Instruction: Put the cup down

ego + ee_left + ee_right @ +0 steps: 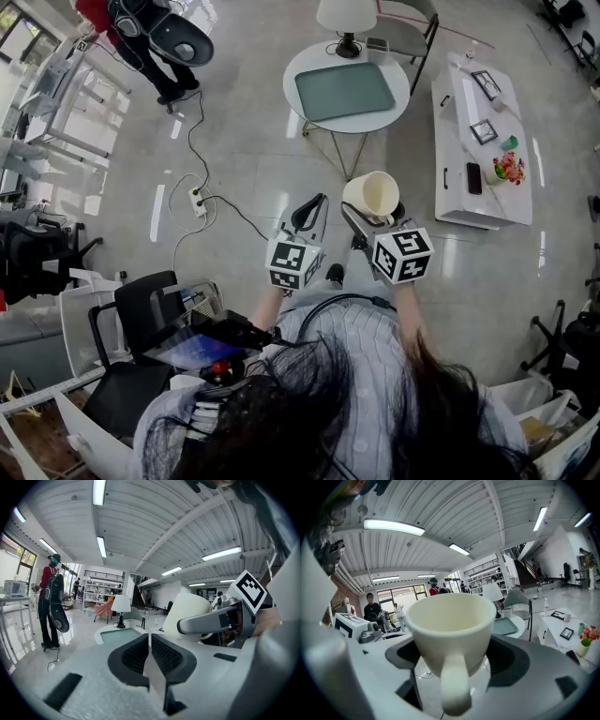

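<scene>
Dark hair [375, 412] and the shoulders of a person in a pale ribbed top fill the bottom of the head view, seen from directly above. Both arms reach forward, each holding a gripper topped by a cube with black and white square markers. The right gripper [371, 214] has its two jaws clamped on the sides of a cream ceramic cup [372, 196]. In the right gripper view the cup sits mouth up between the dark pads, empty inside, with its handle [454, 686] pointing back at the camera. The cup is held in the air over a glossy pale floor and touches no surface. The left gripper [309, 211] is just beside it on the left, with its jaws pressed together and nothing between them, as the left gripper view shows. Ahead and well apart from the cup stands a round white table [292, 75] carrying a teal tray [345, 90] and a white table lamp [346, 17], with a grey chair [412, 33] behind it. To the right is a long white low table [452, 178] with small picture frames, a dark phone and a bunch of flowers [508, 169]. A power strip [198, 201] and its black cable lie on the floor to the left, a black office chair [141, 314] stands near the person, and another person [150, 37] stands at the top left
</scene>
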### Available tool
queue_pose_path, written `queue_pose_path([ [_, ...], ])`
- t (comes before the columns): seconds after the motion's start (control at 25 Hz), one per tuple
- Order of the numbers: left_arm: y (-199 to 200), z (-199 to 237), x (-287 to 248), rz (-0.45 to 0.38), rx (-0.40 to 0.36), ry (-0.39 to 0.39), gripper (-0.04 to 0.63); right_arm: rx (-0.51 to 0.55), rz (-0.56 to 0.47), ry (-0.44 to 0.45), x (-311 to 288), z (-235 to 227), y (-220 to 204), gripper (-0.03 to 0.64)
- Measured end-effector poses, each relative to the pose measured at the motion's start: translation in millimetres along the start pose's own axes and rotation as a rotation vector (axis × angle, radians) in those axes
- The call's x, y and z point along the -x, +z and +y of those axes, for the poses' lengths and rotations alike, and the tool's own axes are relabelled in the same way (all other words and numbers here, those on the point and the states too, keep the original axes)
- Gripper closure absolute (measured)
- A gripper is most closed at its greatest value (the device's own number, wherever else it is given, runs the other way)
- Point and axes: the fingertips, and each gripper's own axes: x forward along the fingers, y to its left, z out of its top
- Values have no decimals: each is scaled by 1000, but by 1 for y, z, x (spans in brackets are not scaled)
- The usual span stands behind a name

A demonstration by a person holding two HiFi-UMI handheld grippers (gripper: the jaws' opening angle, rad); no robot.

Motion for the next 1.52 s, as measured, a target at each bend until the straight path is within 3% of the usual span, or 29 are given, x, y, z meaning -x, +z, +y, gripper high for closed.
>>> queue_pose_path([
  [0.52, 2, 29, -38, 34, -10, 3, 577, -25, 16, -2, -40, -26, 8, 210],
  [1.04, 25, 82, -141, 40, 26, 28, 577, -4, 67, 27, -129, -96, 46, 211],
  [1.52, 49, 123, -217, 62, 0, 53, 577, -26, 90, 69, -190, -146, 68, 210],
])
